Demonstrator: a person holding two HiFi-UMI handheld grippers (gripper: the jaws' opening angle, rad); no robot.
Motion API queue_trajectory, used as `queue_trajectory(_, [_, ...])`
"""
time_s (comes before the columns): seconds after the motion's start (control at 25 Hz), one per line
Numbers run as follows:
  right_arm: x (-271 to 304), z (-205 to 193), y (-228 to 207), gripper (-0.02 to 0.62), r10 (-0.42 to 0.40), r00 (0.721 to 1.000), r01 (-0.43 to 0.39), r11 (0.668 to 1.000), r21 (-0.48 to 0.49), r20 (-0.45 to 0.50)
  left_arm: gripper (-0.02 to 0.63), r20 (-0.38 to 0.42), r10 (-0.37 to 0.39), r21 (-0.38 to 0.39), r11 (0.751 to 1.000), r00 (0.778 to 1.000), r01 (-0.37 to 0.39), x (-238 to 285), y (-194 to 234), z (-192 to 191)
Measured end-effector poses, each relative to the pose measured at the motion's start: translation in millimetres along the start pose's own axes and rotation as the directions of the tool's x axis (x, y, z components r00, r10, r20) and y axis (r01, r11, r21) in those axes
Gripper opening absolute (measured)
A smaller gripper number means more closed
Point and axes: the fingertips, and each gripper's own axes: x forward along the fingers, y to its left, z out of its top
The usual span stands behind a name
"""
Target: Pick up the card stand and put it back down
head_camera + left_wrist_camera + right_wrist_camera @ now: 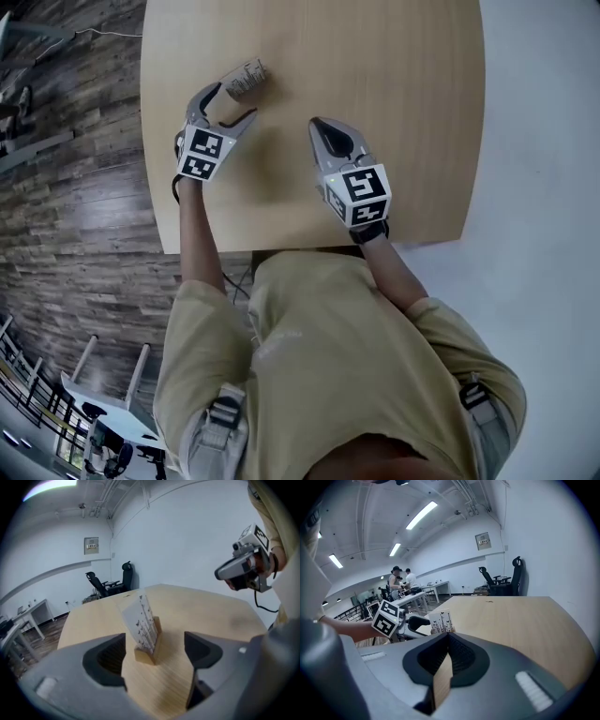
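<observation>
The card stand, a small wooden block holding a printed white card, stands upright on the light wooden table. My left gripper is open, with one jaw on each side of the stand's base. In the left gripper view the card stand sits between and slightly ahead of the dark pads, and a gap shows on both sides. My left gripper holds nothing. My right gripper rests shut and empty to the right of the stand. The right gripper points toward the card stand.
The table's left edge runs close beside my left gripper, with dark wood floor beyond it. Black office chairs and desks stand far off. People work at distant desks. The right gripper shows at upper right.
</observation>
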Motion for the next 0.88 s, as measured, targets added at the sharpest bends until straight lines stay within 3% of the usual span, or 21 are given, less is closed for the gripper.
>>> queue_trajectory(0.12, [-18,-1,-3,0.003,0.002,1.000,-0.002,1.000,-0.001,0.015,0.397,-0.011,0.096,-0.050,0.994,0.995,-0.096,-15,2,-3])
queue_trajectory(0.28, [-38,4,-2,0.003,0.006,0.999,-0.006,1.000,-0.012,0.048,0.400,-0.017,0.229,-0.151,0.962,0.973,-0.229,-46,8,-4])
queue_trajectory(0.44, [-59,20,1,0.003,0.019,0.996,-0.017,0.999,-0.030,0.091,0.391,0.013,0.282,-0.204,0.940,0.959,-0.273,-79,-4,15])
queue_trajectory(0.64, [-87,35,4,0.003,0.032,0.990,-0.025,0.998,-0.049,0.138,0.288,0.088,0.330,-0.213,0.928,0.940,-0.306,-116,-31,60])
queue_trajectory(0.72, [-99,39,5,0.003,0.036,0.987,-0.028,0.998,-0.054,0.155,0.277,0.103,0.353,-0.230,0.918,0.930,-0.323,-130,-43,78])
queue_trajectory(0.88, [-120,44,3,0.003,0.042,0.982,-0.030,0.997,-0.068,0.185,0.178,0.170,0.401,-0.279,0.896,0.900,-0.347,-149,-68,111])
